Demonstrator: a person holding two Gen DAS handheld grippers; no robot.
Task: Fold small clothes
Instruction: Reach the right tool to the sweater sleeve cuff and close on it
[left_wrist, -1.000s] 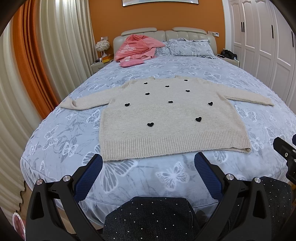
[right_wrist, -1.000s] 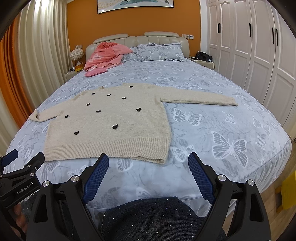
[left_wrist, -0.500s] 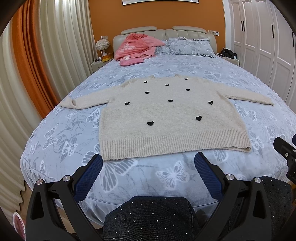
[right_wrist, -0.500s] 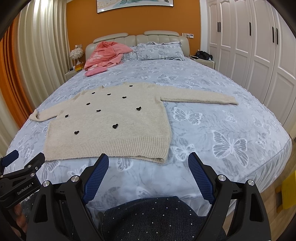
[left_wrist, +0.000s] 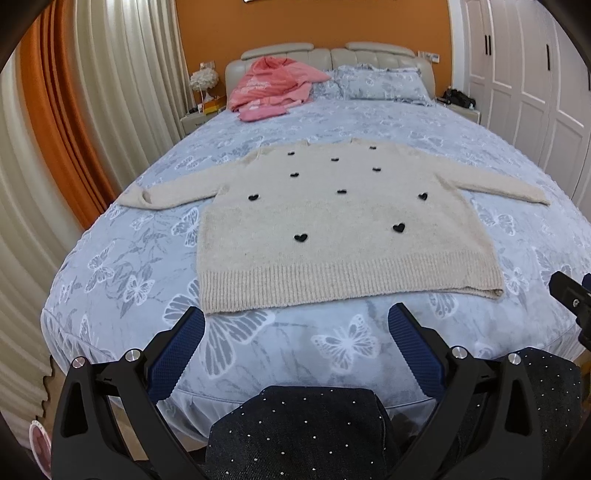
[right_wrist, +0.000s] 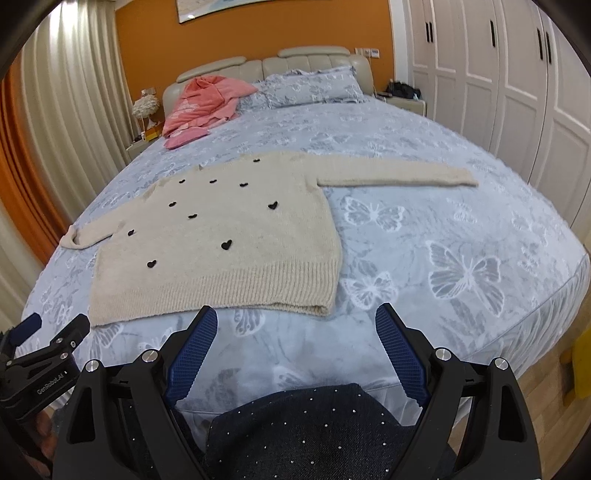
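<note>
1. Filling most of both views, a bed (left_wrist: 110, 258) under a blue-grey butterfly-print cover carries everything here.
2. A cream sweater (left_wrist: 343, 229) with small black hearts lies flat, front up, on the foot half of the bed, its ribbed hem near the foot edge and both sleeves spread toward the side edges; the sleeve on the curtain side ends in a curled cuff.
3. A pink garment (left_wrist: 273, 85) sits crumpled at the head of the bed, against the headboard near the curtain-side corner, well apart from the sweater.
4. A matching pillow (left_wrist: 380, 81) rests just beside the pink garment along the head edge.
5. The left gripper (left_wrist: 295, 332) hovers over the foot edge, its jaws spread wide with nothing between them, short of the hem.
6. The right gripper (right_wrist: 295, 332) hangs near the sweater's wardrobe-side hem corner, its jaws likewise spread and touching no fabric.
</note>
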